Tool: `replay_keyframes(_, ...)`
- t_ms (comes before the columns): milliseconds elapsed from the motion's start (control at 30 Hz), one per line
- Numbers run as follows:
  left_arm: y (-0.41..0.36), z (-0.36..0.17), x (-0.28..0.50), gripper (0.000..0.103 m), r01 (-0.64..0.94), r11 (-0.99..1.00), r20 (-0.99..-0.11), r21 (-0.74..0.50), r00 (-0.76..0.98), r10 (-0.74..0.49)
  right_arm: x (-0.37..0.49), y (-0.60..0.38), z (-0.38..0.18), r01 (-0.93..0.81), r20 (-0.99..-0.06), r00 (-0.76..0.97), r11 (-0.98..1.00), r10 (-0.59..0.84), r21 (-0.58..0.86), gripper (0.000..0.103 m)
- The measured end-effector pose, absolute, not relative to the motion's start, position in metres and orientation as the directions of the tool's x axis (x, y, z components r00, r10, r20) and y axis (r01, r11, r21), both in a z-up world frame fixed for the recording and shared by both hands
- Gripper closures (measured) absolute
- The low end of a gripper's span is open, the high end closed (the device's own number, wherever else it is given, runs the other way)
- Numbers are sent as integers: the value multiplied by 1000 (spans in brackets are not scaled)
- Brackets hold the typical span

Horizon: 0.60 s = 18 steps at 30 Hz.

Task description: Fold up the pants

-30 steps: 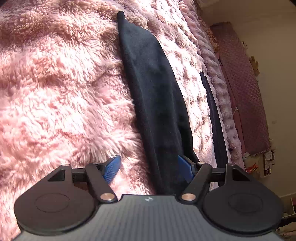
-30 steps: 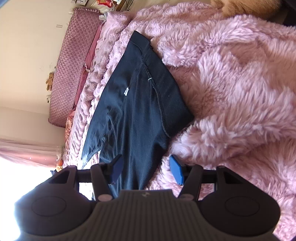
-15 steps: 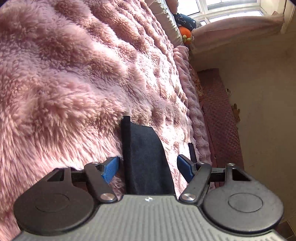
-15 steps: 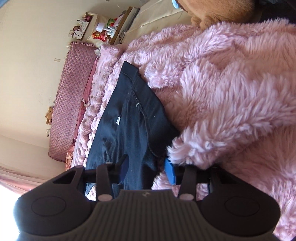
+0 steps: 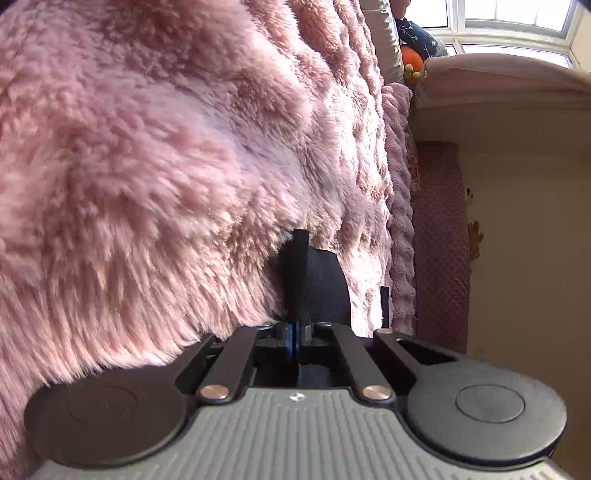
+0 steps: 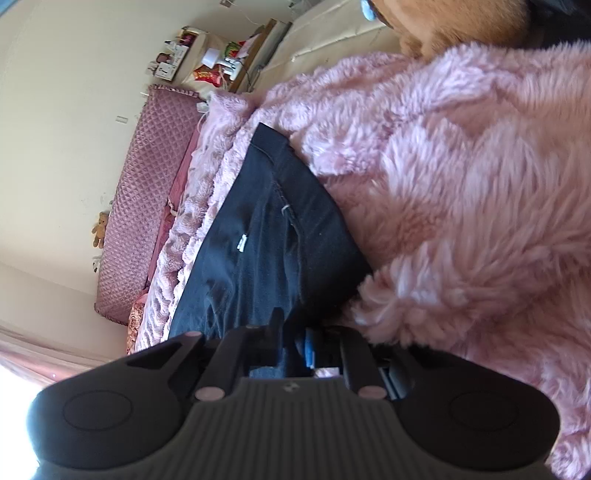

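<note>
Dark navy pants lie on a fluffy pink blanket; the waist end with a small white tag shows in the right wrist view. My right gripper is shut on the near edge of the pants. In the left wrist view only the leg end of the pants shows, low against the pink blanket. My left gripper is shut on that leg end, with the blue pads pressed together on the cloth.
A quilted mauve headboard stands along the wall beside the bed. A cluttered nightstand is beyond it. A brown plush toy sits at the blanket's far end. A window and an orange toy show in the left view.
Both grippers were open around the pants and have closed on the cloth. The left gripper has moved down to the leg end; the right has moved in on the waist edge.
</note>
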<state>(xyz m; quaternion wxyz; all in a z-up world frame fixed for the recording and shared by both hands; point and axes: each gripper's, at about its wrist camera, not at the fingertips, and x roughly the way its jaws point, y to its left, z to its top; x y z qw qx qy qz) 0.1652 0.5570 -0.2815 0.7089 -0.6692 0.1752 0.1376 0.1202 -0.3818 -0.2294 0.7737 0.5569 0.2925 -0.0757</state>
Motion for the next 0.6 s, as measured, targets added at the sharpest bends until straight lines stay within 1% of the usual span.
replay_keyframes(33, 557, -278, 161, 103, -432, 68, -435, -900, 899, -47, 119, -383, -231, 440, -532, 821, 362, 210, 822, 103)
replay_keyframes(100, 559, -276, 157, 103, -436, 51, -438, -899, 898, -45, 115, -384, -231, 440, -524, 829, 350, 196, 827, 103)
replay_keyframes(233, 564, -265, 144, 103, -454, 59, -456, -889, 889, -41, 101, -390, -227, 390, -448, 872, 275, 196, 879, 103)
replay_keyframes(333, 566, -253, 140, 103, -471, 86, -477, -878, 877, -56, 95, -392, -217, 383, -452, 867, 299, 211, 874, 103)
replay_keyframes(500, 572, -229, 135, 103, -469, 109, -478, -876, 876, -68, 88, -391, -201, 371, -448, 866, 316, 221, 873, 103)
replay_keyframes(600, 575, -209, 140, 103, -480, 105, -489, -871, 869, -79, 92, -393, -195, 398, -468, 854, 295, 227, 869, 103)
